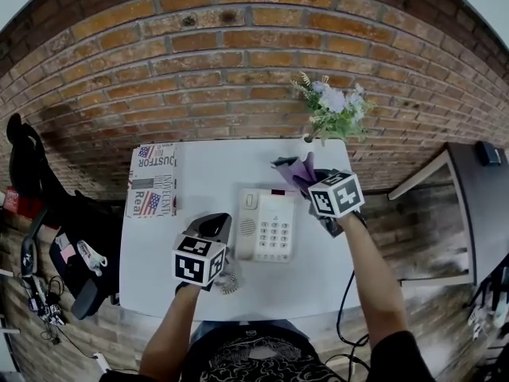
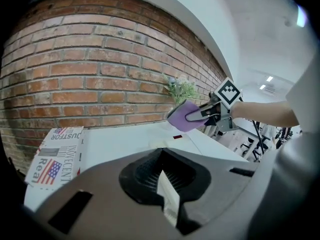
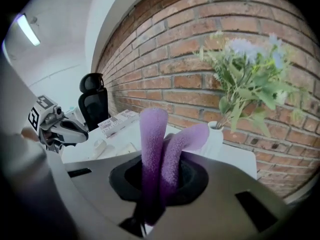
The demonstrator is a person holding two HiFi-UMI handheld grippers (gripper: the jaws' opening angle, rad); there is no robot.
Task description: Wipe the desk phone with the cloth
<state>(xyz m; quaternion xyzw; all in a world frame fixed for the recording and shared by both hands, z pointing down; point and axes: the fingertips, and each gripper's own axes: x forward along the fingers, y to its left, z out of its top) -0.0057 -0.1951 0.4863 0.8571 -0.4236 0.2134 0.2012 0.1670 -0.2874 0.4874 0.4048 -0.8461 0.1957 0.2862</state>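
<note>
A white vase (image 3: 215,136) holds flowers (image 3: 250,79). Jaws of the right gripper (image 3: 150,206) clamp the fuzzy purple cloth (image 3: 152,149), doubled into rolls; the left gripper (image 2: 167,199) has its jaws together, empty.

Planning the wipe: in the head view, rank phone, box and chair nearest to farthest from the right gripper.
1. phone, just left of the right gripper.
2. box, farther left.
3. chair, far left, beyond the box.
</note>
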